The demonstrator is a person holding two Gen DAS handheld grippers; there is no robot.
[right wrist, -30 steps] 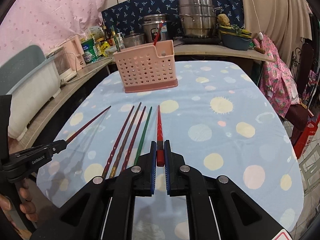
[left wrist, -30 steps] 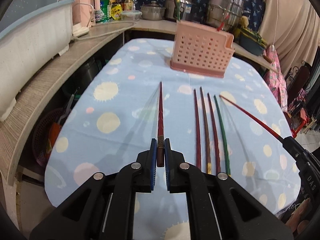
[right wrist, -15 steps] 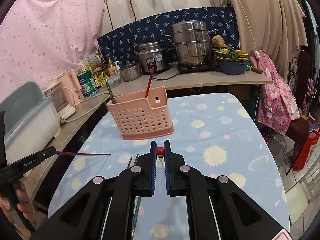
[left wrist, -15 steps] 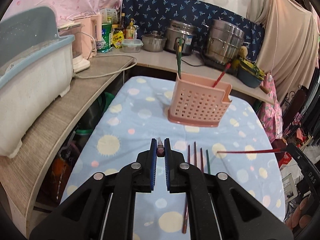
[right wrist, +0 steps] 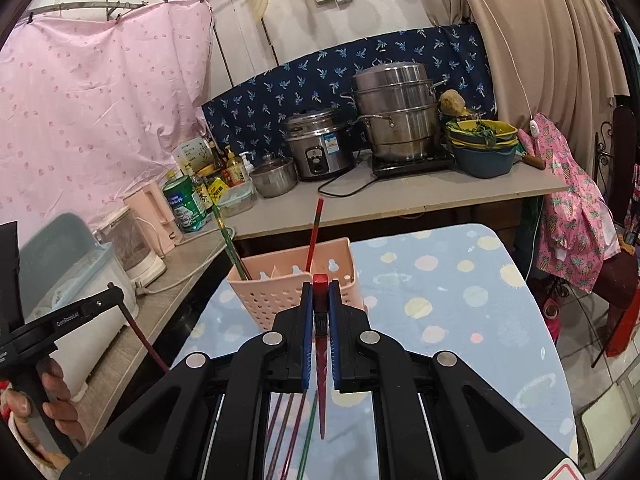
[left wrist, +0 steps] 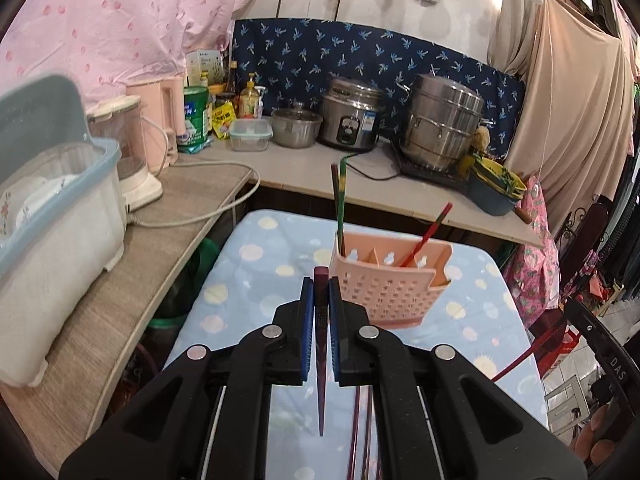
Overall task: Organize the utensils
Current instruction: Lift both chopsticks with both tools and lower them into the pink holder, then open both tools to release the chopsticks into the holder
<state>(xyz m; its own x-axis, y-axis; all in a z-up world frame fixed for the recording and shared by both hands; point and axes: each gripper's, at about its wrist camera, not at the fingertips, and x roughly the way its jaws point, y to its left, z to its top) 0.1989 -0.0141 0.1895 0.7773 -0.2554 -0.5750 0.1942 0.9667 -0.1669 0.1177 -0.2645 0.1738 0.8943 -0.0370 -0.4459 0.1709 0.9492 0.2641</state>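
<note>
Left wrist view: left tool [left wrist: 320,296] is clamped on a dark red chopstick [left wrist: 321,384] hanging tip-down, and the pink basket [left wrist: 390,288] sits just ahead, slightly right, on the tabletop [left wrist: 248,272]. Right tool [right wrist: 320,304] grips a brighter red chopstick [right wrist: 321,392] the same way, basket dead ahead. Both look about equally near.
</note>
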